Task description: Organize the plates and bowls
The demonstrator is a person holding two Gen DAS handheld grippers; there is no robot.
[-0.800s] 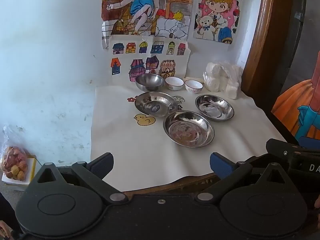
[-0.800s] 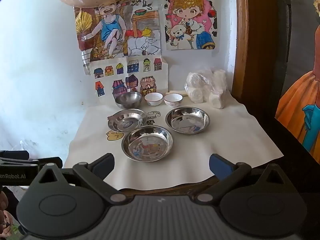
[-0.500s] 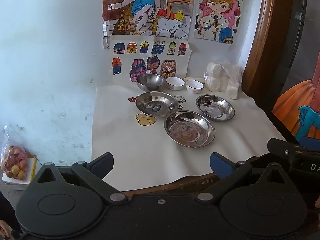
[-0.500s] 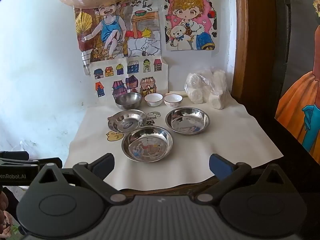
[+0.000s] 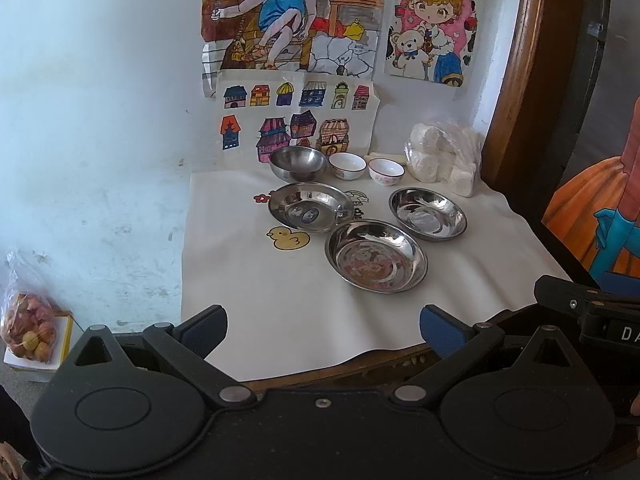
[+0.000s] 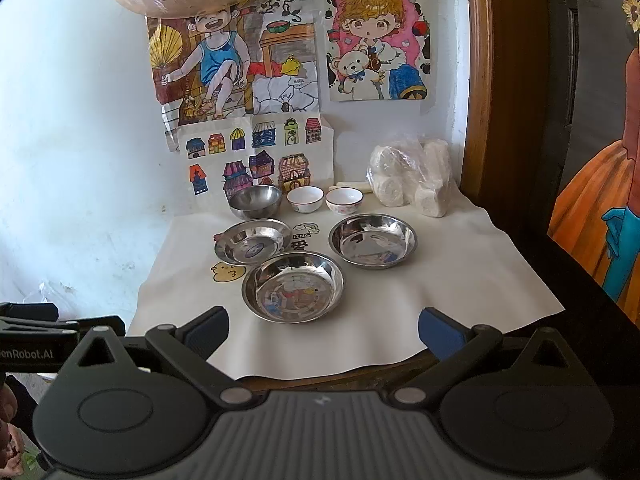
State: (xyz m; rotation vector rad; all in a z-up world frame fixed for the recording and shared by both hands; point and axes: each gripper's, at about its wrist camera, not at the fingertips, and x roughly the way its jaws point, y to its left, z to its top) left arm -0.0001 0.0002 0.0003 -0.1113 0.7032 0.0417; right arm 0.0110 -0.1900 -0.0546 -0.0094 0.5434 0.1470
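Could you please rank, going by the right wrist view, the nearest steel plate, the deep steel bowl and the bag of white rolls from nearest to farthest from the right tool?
From the right tool, open and empty:
1. Nearest steel plate, just ahead, slightly left.
2. Deep steel bowl, back row, left.
3. Bag of white rolls, far right corner by the wall.
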